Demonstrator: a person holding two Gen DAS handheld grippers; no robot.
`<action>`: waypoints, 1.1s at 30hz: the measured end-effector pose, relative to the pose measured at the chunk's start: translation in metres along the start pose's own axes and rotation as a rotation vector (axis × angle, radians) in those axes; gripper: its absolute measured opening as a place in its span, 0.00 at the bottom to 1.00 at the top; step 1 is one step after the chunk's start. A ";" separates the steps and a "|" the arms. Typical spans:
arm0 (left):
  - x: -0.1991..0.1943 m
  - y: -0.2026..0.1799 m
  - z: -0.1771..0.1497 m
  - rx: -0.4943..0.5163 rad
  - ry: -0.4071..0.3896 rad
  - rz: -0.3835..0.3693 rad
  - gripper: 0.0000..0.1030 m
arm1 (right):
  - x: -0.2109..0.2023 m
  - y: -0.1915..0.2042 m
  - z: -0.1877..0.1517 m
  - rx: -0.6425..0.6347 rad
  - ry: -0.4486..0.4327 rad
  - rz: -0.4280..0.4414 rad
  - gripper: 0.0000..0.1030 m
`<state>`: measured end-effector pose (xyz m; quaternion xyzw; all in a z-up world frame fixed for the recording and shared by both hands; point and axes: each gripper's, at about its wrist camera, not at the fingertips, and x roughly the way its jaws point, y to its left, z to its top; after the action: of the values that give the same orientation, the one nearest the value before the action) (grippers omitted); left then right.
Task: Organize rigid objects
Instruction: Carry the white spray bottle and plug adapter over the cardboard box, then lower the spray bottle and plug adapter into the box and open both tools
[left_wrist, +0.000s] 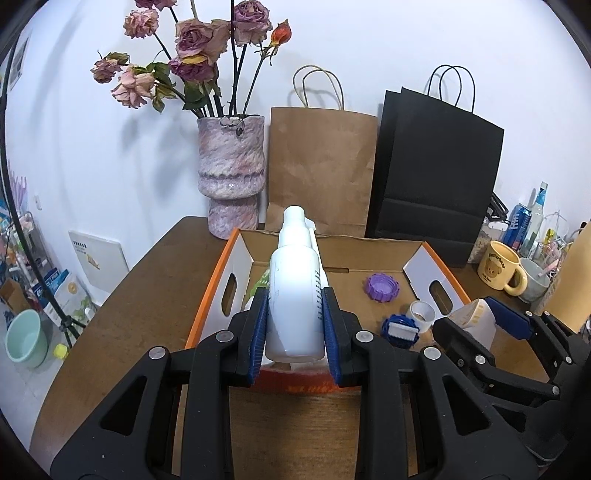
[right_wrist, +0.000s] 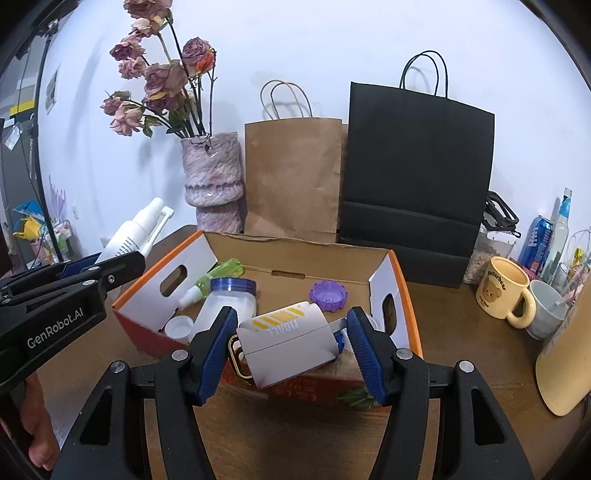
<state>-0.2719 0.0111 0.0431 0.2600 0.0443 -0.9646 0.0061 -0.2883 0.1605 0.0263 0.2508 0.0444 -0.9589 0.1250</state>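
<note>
My left gripper (left_wrist: 294, 315) is shut on a white spray bottle (left_wrist: 294, 295), held above the near edge of the orange-rimmed cardboard box (left_wrist: 207, 295); the bottle also shows in the right wrist view (right_wrist: 135, 232). My right gripper (right_wrist: 291, 336) is shut on a small white box with yellow stripes (right_wrist: 288, 339), held over the cardboard box's (right_wrist: 402, 291) near wall. Inside the box lie a purple lid (right_wrist: 328, 290), a blue-capped white jar (right_wrist: 229, 299), a green spray bottle (right_wrist: 218, 275) and a white cap (right_wrist: 180, 326).
A pink vase of dried roses (left_wrist: 231, 177), a brown paper bag (left_wrist: 321, 166) and a black paper bag (left_wrist: 436, 177) stand behind the box. A yellow bear mug (right_wrist: 502, 297), a grey cup (right_wrist: 548, 308), cans and bottles stand at the right on the wooden table (left_wrist: 147, 295).
</note>
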 end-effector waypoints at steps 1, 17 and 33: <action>0.003 0.000 0.001 0.000 0.002 0.001 0.23 | 0.001 0.000 0.000 -0.001 0.001 0.000 0.64; 0.044 -0.004 0.016 0.024 0.006 0.030 0.23 | 0.043 -0.012 0.014 -0.020 0.013 -0.009 0.64; 0.083 -0.004 0.026 0.051 0.026 0.058 0.23 | 0.081 -0.016 0.022 -0.051 0.037 -0.012 0.64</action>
<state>-0.3569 0.0139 0.0244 0.2739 0.0122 -0.9613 0.0271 -0.3709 0.1552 0.0064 0.2650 0.0729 -0.9534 0.1246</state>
